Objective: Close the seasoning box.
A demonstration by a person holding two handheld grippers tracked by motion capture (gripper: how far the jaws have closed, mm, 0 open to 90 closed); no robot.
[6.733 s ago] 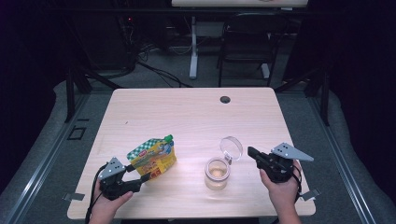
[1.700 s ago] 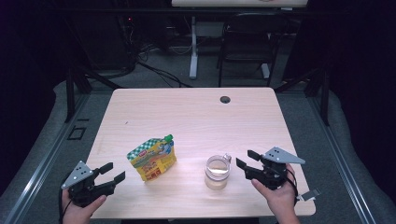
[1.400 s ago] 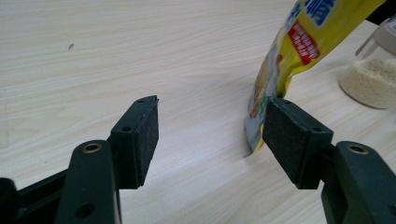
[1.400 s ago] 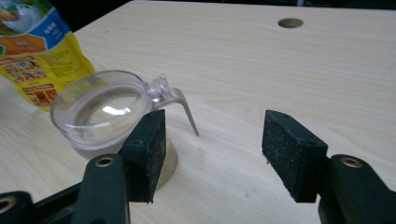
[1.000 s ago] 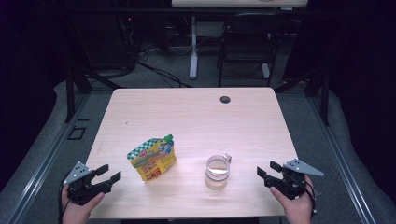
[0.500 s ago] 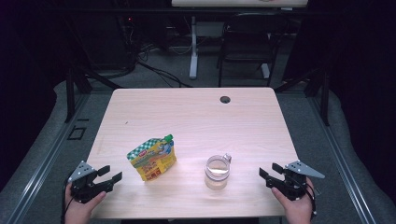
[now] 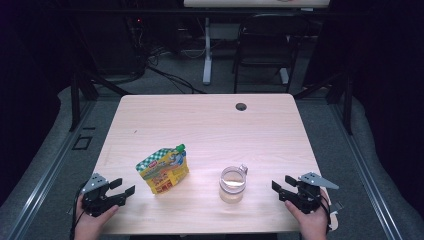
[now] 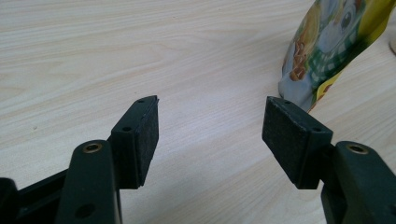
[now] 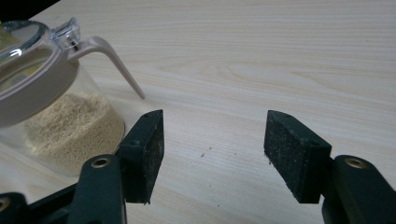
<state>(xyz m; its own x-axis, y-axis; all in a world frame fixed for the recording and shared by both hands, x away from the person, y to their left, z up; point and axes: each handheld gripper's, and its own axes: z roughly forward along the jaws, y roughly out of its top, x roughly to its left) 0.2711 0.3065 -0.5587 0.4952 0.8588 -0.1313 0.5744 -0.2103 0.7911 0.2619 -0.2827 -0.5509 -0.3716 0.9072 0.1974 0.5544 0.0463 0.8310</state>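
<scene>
A colourful yellow and green food pouch (image 7: 163, 170) with a green cap lies on the light wood table (image 7: 210, 125), front left of centre; its lower corner (image 8: 327, 51) shows in the left gripper view. A clear glass jar (image 7: 233, 184) with a beige lid, shut, and a beige handle holds tan granules (image 9: 70, 130). My left gripper (image 7: 126, 188) stands open at the front left corner, apart from the pouch. Over at the front right, my right gripper (image 7: 281, 189) is open, a little way right of the jar. Both sets of jaws are empty.
A dark round grommet (image 7: 241, 106) sits in the table near its far edge. Behind the table stand a dark chair (image 7: 262, 45) and a white desk leg (image 7: 207, 50), with cables on the grey floor. Bare wood lies between the grippers and beyond the pouch.
The left gripper let go of the pouch and drew back to the front left corner. The jar's lid went from raised to shut, and the right gripper moved away right. Both barely moved lately.
</scene>
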